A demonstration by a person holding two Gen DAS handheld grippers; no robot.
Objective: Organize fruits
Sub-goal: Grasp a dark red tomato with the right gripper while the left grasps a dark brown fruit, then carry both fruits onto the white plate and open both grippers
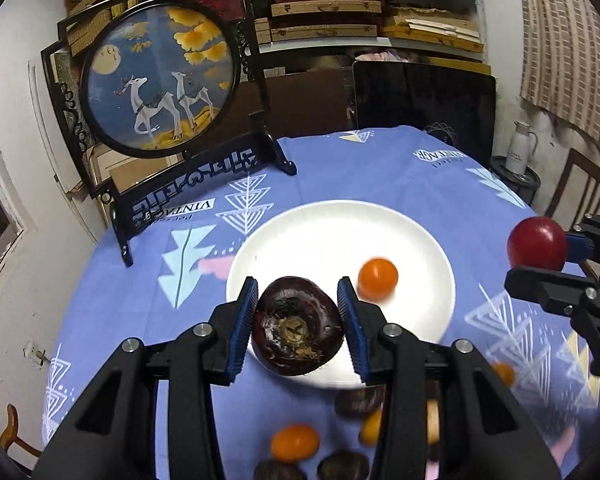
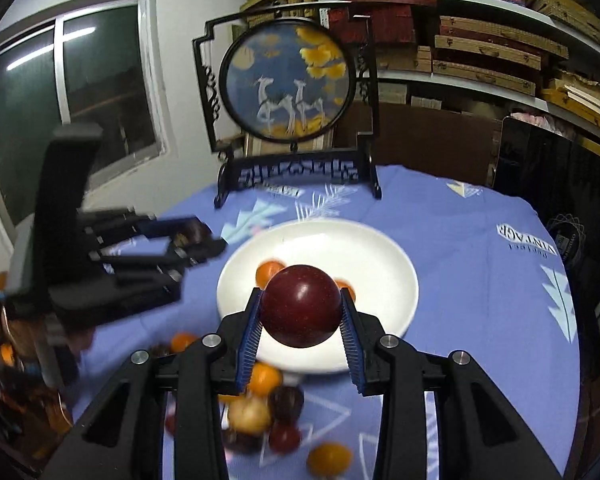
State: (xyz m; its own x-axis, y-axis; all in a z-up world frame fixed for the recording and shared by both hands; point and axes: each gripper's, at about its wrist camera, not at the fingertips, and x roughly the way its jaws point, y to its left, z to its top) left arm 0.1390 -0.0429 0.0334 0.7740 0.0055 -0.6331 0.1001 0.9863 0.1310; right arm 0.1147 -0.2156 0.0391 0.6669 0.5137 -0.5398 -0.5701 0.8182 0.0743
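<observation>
My left gripper [image 1: 298, 322] is shut on a dark brown water chestnut [image 1: 298, 326] and holds it over the near rim of the white plate [image 1: 324, 232]. An orange fruit [image 1: 377, 279] lies on the plate. My right gripper [image 2: 302, 312] is shut on a dark red plum [image 2: 301, 306] above the plate's [image 2: 380, 264] near edge. The plum also shows in the left wrist view [image 1: 537, 243], held by the right gripper [image 1: 540, 256] at the right. Two orange fruits [image 2: 269, 272] lie on the plate behind the plum. The left gripper [image 2: 196, 240] shows blurred at the left.
Several loose fruits [image 2: 260, 412] lie on the blue tablecloth [image 2: 480, 300] in front of the plate; they also show in the left wrist view [image 1: 295, 443]. A black-framed round deer screen [image 1: 160, 80] stands at the table's far left. A dark monitor [image 1: 424, 100] stands behind.
</observation>
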